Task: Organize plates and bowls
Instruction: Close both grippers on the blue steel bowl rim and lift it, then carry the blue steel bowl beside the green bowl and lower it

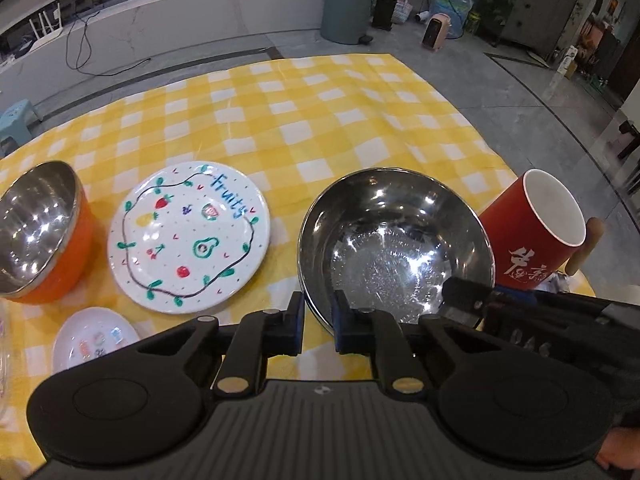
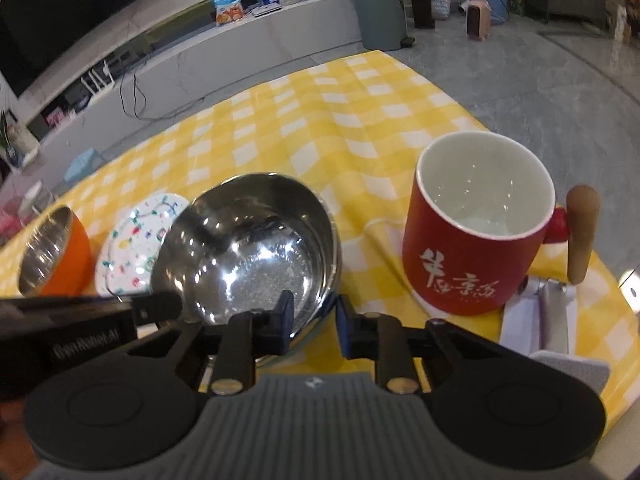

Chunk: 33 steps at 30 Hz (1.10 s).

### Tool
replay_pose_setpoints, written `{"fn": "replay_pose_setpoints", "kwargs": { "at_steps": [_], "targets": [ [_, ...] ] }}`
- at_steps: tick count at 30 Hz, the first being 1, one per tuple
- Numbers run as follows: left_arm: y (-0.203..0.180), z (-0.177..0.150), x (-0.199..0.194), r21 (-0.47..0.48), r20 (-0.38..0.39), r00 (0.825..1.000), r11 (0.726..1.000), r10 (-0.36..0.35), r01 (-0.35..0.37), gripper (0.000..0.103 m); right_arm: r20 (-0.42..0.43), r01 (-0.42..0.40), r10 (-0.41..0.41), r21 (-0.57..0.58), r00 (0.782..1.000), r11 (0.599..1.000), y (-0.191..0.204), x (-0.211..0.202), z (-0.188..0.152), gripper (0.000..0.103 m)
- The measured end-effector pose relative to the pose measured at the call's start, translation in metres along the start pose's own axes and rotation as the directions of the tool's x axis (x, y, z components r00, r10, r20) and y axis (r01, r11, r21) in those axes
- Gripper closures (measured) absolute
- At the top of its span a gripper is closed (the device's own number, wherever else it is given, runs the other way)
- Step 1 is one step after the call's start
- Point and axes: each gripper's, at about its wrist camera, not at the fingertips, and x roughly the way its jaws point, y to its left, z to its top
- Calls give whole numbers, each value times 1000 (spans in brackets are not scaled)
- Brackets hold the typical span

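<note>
The desk, under a yellow checked cloth, carries the large steel bowl at centre, with the "Fruity" plate at its 9 o'clock, the orange bowl beyond that, and a red mug at 3 o'clock. The step in hand appears to be a two-handed grasp: the left tool and right tool each pinch the steel bowl's near rim, one finger inside and one outside. The next move likely calls for an even lift, both tools rising together, then nesting or stacking it with the other ware.
</note>
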Motion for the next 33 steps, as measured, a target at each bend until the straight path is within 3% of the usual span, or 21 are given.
{"fn": "replay_pose_setpoints", "kwargs": {
  "at_steps": [8, 14, 20, 25, 33],
  "targets": [
    [15, -4, -46, -32, 4, 997, 996, 82, -82, 88, 42, -156, 156, -14, 987, 988, 17, -37, 5, 83],
    [37, -19, -98, -94, 24, 991, 987, 132, -129, 88, 56, -310, 313, -56, 948, 949, 40, -67, 1, 83],
    [61, -49, -142, -150, 28, 990, 980, 140, -134, 87, 10, -406, 410, -116, 912, 907, 65, -82, -17, 85],
    [78, -79, -160, -193, 29, 986, 969, 163, -155, 87, -61, -436, 433, -183, 900, 881, 88, -82, -36, 87],
    [93, -117, -149, -220, -42, 987, 962, 157, -162, 85, -204, -417, 367, -331, 908, 847, 117, -62, -65, 88]
  ]
}}
